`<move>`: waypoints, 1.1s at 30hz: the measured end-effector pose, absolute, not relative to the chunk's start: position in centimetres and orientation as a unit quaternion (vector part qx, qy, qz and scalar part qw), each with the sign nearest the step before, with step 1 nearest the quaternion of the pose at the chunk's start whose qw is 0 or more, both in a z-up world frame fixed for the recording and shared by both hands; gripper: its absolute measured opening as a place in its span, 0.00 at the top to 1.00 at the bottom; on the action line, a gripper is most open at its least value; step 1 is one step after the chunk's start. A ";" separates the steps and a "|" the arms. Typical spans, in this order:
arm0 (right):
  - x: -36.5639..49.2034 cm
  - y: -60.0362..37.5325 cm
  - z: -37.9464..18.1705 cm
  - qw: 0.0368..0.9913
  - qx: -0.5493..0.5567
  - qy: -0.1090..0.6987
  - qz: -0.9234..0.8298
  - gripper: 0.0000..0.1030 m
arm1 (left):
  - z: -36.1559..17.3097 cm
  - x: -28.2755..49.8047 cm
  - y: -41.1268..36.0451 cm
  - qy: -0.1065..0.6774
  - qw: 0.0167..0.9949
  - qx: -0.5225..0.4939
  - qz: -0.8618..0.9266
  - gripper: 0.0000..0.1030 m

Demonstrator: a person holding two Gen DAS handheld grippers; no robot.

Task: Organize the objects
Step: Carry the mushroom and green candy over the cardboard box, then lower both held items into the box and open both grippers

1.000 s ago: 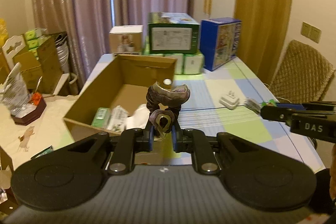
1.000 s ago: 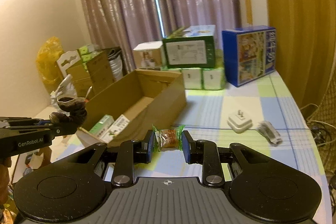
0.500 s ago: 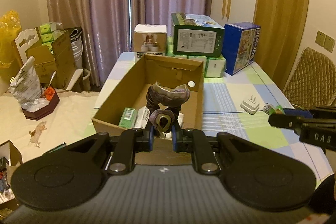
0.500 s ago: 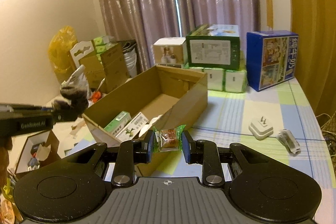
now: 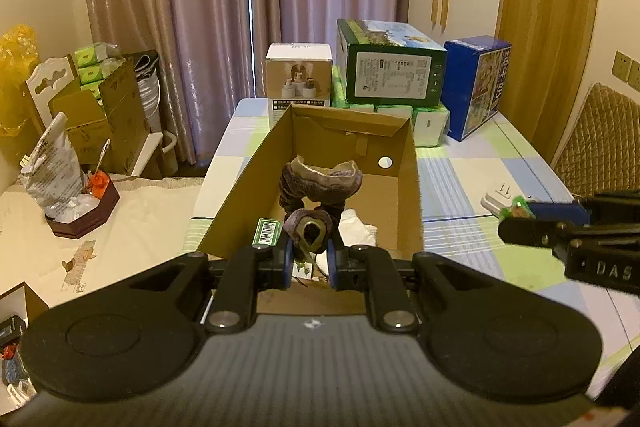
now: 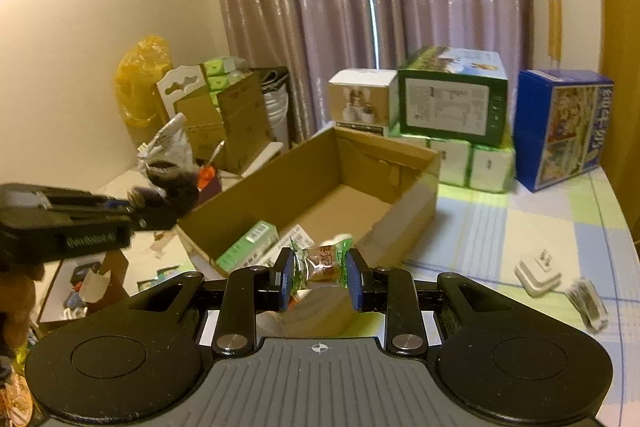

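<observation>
Right wrist view: checked tablecloth (image 6: 500,227), purple curtains (image 6: 360,7) behind.

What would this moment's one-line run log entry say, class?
left gripper: shut on scrunchie, above cardboard box | right gripper: shut on snack packet | both unreleased
</observation>
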State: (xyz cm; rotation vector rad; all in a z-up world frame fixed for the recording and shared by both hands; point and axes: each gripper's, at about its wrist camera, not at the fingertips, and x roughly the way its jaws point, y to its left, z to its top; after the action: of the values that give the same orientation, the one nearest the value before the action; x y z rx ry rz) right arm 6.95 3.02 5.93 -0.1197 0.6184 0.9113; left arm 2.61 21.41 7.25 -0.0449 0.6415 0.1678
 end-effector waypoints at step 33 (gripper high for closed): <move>14.6 9.0 4.7 0.831 -0.018 0.348 0.434 0.76 | 2.9 10.1 25.0 0.347 0.935 0.008 0.077 0.49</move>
State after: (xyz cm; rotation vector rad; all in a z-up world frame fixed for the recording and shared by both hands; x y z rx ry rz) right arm 14.61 9.03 4.65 -0.0381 0.7383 0.9211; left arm 10.06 25.01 2.95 0.0155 0.7090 0.1568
